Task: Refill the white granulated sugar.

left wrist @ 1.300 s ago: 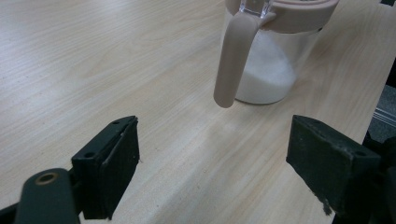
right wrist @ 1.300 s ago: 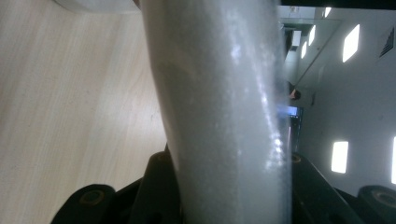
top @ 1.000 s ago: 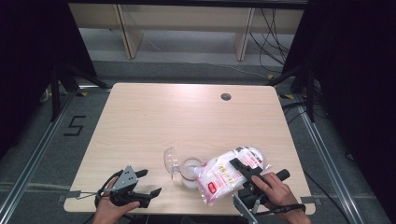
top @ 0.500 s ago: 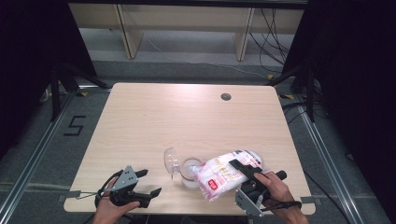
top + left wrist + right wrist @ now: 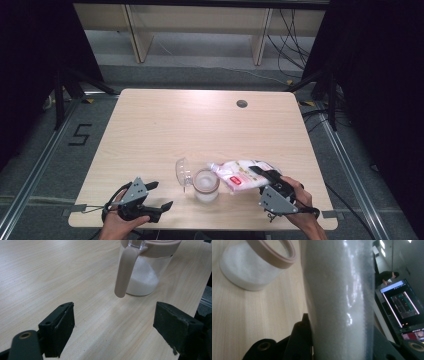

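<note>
Right gripper (image 5: 263,176) clamps white bag (image 5: 239,172) tilted beside jar (image 5: 205,184); left gripper (image 5: 156,196) agape, idle, handle (image 5: 124,271) ahead.

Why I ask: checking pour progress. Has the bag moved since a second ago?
Yes. The bag has swung left, its end now nearer the jar, which stayed put.

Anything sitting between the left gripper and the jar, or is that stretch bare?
Bare. In the left gripper view, nothing but wood table lies between the open left gripper and the jar; the jar's hanging handle faces the gripper.
</note>
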Motion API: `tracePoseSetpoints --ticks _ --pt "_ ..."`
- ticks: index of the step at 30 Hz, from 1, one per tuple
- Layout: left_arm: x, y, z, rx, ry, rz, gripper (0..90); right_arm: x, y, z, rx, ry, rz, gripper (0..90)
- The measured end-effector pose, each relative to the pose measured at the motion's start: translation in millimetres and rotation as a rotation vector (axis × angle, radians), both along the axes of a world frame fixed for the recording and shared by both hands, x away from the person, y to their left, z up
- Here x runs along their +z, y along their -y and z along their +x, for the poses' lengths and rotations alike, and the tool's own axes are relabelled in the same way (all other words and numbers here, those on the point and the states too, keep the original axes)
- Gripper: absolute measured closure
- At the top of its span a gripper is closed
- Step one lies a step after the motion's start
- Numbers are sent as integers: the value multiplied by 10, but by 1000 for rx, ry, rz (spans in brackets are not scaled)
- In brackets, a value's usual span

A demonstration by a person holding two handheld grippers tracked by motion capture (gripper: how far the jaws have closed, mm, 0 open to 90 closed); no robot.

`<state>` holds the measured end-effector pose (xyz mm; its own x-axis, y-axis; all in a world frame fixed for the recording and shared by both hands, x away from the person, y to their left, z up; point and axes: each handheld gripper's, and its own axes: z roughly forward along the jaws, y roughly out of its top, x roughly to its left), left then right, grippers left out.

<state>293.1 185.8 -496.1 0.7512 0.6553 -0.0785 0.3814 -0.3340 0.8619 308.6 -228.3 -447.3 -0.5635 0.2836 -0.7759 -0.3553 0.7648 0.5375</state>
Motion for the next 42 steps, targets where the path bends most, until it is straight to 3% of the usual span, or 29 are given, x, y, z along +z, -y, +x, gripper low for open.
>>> tracePoseSetpoints --ticks 7,8,13,17,20,21,22,29,35,42 --pt "1 5 0 3 0 -3 168 -65 106 155 -31 -102 157 761" --pt "3 1 2 5 1 3 168 -84 114 163 -42 -134 190 761" --pt "2 4 0 4 1 -3 168 -179 151 257 -60 -199 234 765" --pt "6 3 -3 8 2 -1 168 -231 222 299 -86 -278 353 767" --pt "4 -2 2 2 0 5 168 -262 277 338 -92 -306 405 769" --pt "4 2 -1 6 3 3 168 -280 292 366 -91 -293 419 769" --pt "4 4 -2 4 2 0 168 -288 301 360 -100 -320 420 769" --pt "2 3 0 3 -1 -3 168 -328 339 400 -124 -354 461 770" --pt "8 -9 0 5 5 7 168 -326 359 372 -190 -406 475 765" --pt "8 -7 0 6 4 6 168 -307 437 307 -236 -425 505 760"
